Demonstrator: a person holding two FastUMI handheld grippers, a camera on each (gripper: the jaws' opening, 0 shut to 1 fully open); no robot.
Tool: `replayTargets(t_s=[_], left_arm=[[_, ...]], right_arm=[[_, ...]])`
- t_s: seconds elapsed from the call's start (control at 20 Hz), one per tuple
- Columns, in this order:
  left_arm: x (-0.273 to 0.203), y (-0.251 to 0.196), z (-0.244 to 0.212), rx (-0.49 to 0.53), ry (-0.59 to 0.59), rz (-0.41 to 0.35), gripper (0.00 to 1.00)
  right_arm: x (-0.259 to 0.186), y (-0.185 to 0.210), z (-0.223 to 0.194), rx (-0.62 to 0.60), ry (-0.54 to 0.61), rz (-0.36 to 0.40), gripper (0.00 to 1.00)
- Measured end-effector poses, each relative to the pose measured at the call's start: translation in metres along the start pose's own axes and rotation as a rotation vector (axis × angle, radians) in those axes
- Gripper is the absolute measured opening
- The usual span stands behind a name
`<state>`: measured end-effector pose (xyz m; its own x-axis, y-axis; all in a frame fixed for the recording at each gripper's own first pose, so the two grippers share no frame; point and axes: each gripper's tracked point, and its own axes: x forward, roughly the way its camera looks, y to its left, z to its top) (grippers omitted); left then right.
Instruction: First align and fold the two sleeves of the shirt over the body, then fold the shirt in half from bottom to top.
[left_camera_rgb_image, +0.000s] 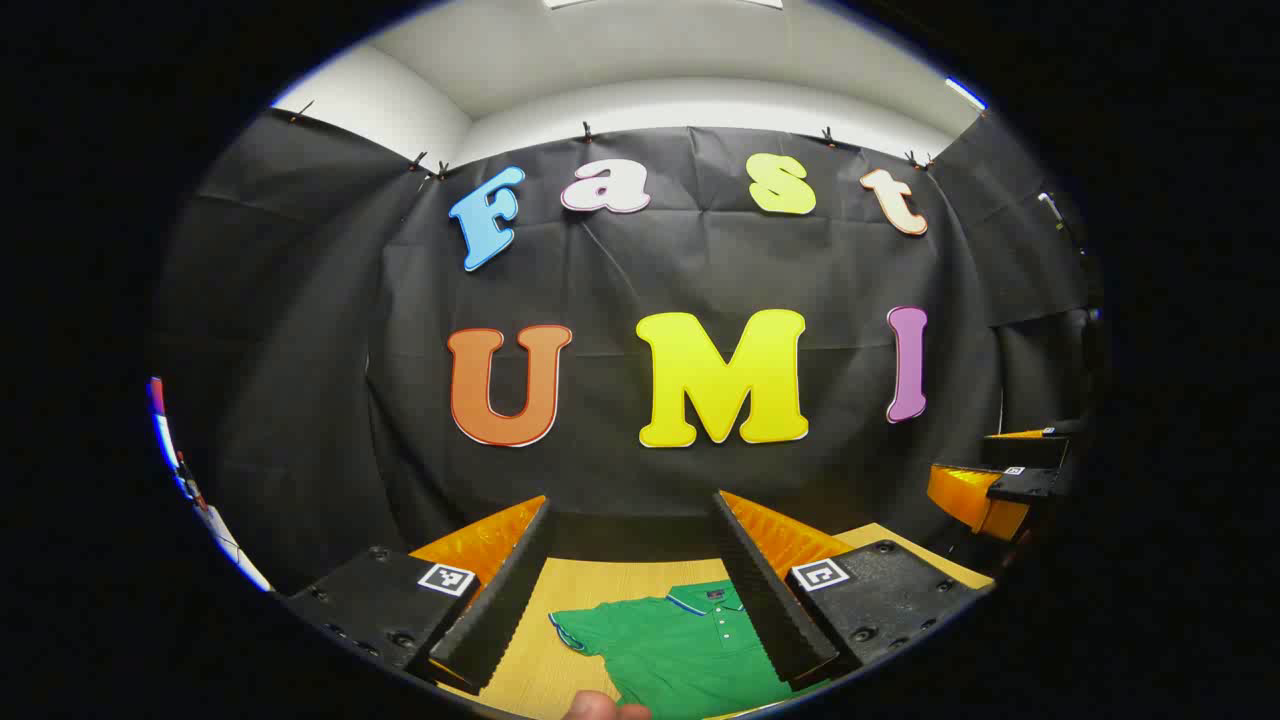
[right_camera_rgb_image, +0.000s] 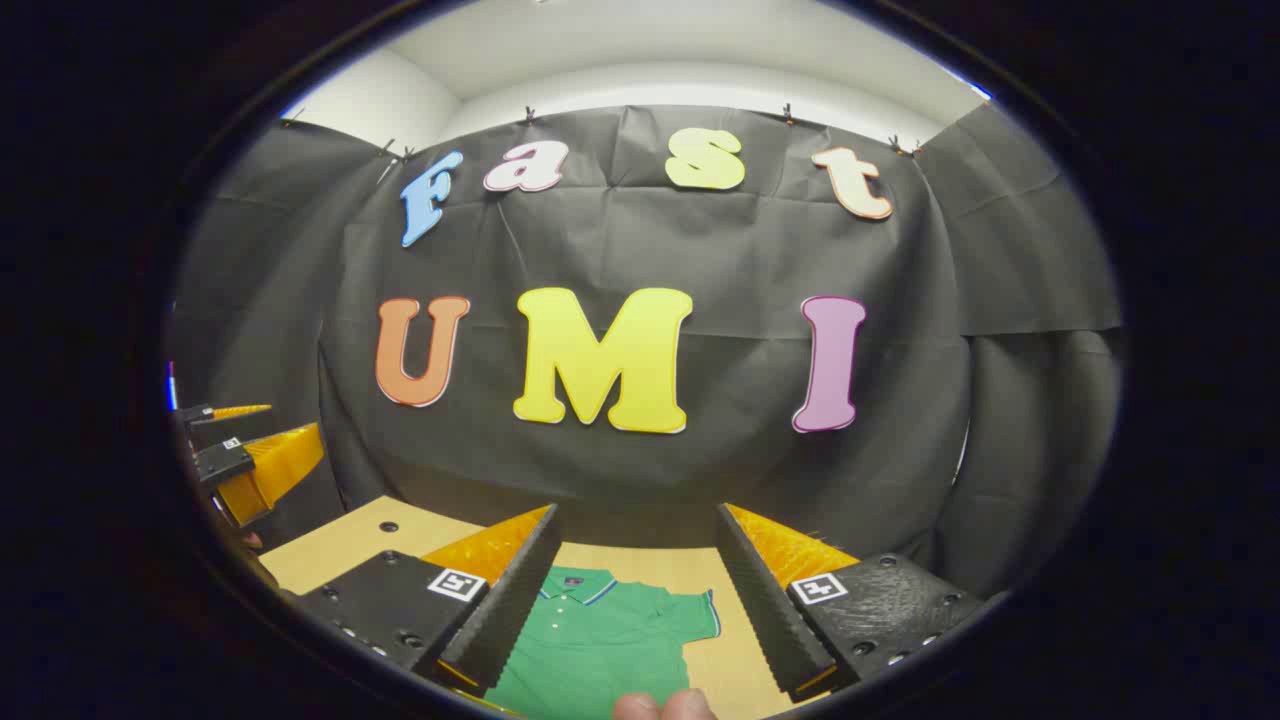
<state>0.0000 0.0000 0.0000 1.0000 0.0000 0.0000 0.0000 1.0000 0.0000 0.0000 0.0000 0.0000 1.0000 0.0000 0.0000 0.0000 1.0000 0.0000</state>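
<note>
Left gripper view: shirt (left_camera_rgb_image: 685, 645) flat on table (left_camera_rgb_image: 560, 585), sleeves unfolded. Both grippers (left_camera_rgb_image: 630, 590) (right_camera_rgb_image: 632, 600) gaping, empty, above shirt. I'd pinch cuffs evenly.

Both views are evenly lit from ceiling lights (left_camera_rgb_image: 965, 92), bright and sharp at centre; fisheye bending curves the edges, and the rim falls dim and slightly soft.
</note>
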Motion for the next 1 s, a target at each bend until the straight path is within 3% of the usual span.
replayTargets(t_s=[0.75, 1.0], left_arm=[[0.013, -0.001, -0.014, -0.014, 0.039, 0.024, 0.99], [0.013, -0.002, -0.013, -0.001, 0.036, 0.029, 0.99]], right_arm=[[0.013, -0.016, -0.016, -0.007, 0.046, -0.002, 0.97], [0.022, -0.022, -0.038, 0.002, 0.109, 0.005, 0.95]])
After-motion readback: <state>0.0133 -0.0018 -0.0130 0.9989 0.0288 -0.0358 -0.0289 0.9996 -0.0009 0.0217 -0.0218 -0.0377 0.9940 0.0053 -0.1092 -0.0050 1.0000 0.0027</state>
